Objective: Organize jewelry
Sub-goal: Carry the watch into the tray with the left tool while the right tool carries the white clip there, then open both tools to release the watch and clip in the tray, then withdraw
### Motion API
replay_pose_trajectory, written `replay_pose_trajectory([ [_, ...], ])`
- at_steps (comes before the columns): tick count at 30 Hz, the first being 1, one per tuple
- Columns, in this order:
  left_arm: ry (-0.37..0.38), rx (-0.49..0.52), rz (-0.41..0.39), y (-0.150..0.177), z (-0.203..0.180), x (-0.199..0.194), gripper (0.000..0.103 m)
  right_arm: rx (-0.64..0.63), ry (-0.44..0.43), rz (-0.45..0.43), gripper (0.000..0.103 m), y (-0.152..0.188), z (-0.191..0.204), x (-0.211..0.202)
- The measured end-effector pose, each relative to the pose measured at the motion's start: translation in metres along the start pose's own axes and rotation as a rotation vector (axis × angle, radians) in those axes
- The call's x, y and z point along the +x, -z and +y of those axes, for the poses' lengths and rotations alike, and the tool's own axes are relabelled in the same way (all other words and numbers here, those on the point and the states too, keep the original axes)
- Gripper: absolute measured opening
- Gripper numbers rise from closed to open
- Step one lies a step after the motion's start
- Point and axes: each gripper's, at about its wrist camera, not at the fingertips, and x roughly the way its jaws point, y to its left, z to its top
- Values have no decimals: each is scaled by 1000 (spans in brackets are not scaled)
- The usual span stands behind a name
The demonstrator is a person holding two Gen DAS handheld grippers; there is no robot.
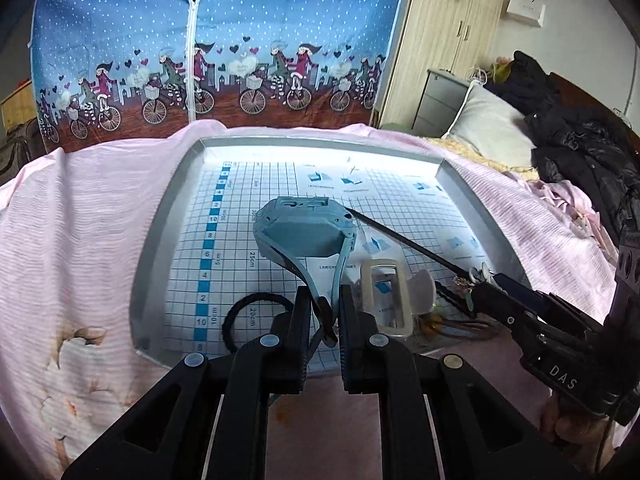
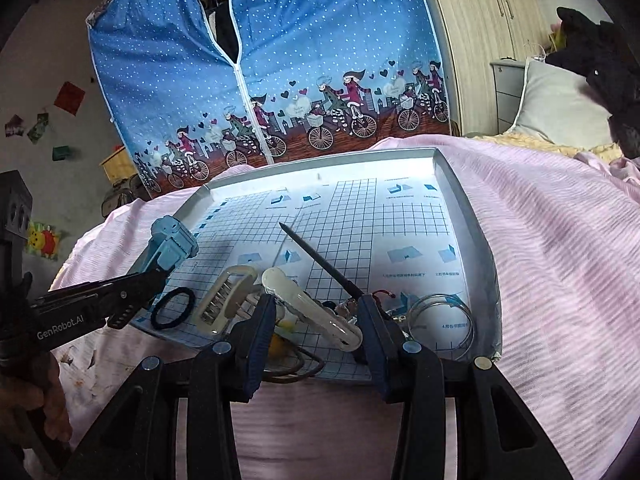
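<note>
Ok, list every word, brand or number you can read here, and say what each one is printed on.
"GenRobot.AI": on the side of the left gripper.
"DAS": on the body of the right gripper.
"25cm" and "20cm": on the grid sheet lining the tray.
"2", "4", "6", "8", "10": on the sheet's blue ruler strip.
The captions under the small blue diagrams are too small to read.
</note>
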Motion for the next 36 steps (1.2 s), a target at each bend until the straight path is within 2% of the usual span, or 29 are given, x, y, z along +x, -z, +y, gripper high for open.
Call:
replay_pose_trajectory([
  [10,-16,-1,33,2,1,17,10,31,-16,40,40,2,-9,11],
  [16,9,-62,57,3,9,21,14,31,-13,40,41,1,-10,12],
  [20,18,-77,45,4,12,18,14,30,-14,39,41,1,-10,12],
  [28,12,-71,44,5,9,15,22,29,-13,40,42,0,-10,12],
  [29,17,-72,35,5,9,14,25,27,-14,39,43,0,-10,12],
  [31,15,-74,13,5,8,11,37,21,-13,37,44,1,-9,11],
  [33,11,-80,-16,5,8,5,62,15,-11,34,46,1,-8,11],
  [36,1,-90,-61,5,10,-4,78,17,-7,26,50,2,-7,10],
])
